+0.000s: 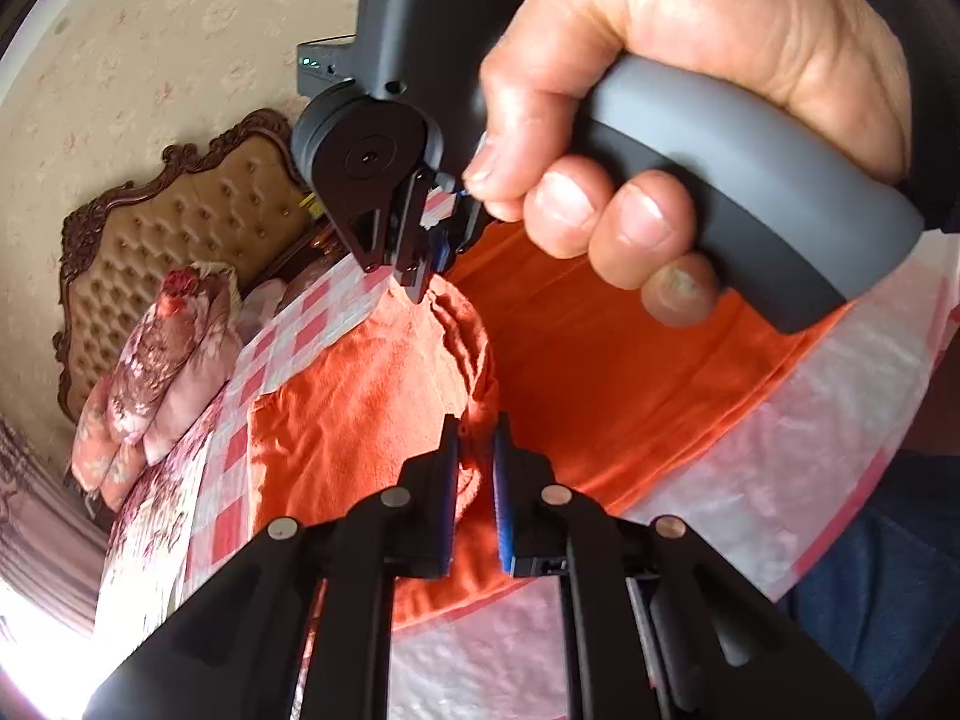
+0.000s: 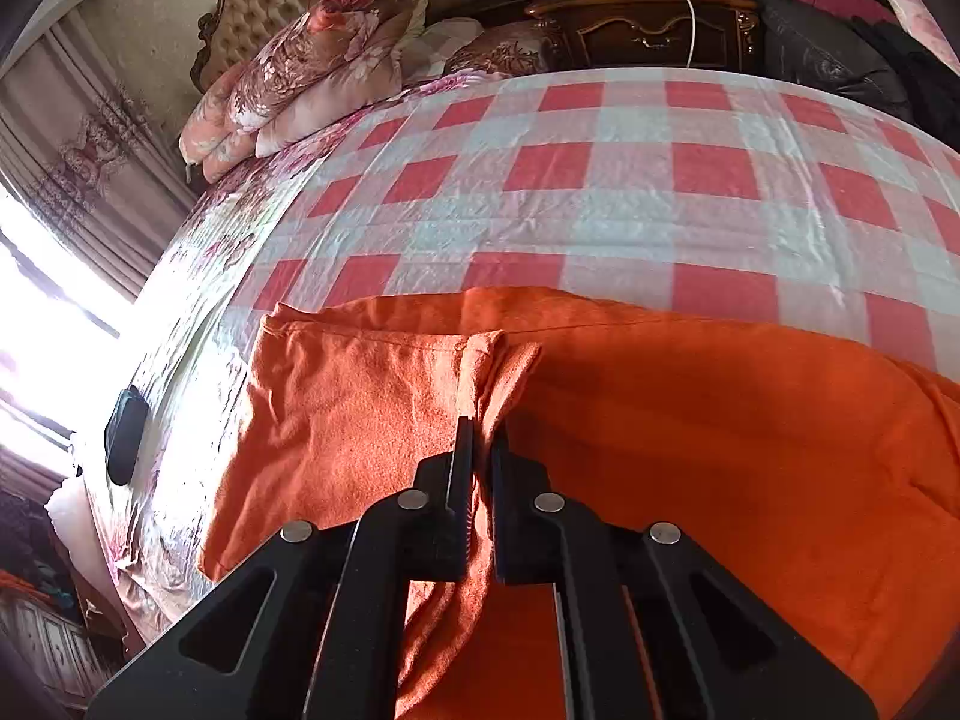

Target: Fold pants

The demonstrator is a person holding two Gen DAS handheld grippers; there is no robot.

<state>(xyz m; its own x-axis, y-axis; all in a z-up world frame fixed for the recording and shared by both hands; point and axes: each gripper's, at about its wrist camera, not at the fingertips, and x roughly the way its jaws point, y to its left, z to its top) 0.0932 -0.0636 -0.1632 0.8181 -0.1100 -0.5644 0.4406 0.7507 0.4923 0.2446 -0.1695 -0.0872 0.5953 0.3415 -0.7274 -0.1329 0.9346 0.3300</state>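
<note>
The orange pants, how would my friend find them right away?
Look at the big bed with the red-and-white checked cover. The orange pants lie spread on its near part. Nothing else there is plain bright orange; the pillows are flowery pink.

The far half of the bed [image 2: 630, 192] lies bare and passable up to the headboard end, where folded quilts [image 2: 312, 60] block the left corner. The orange pants [image 2: 720, 420] cover the near edge.
</note>
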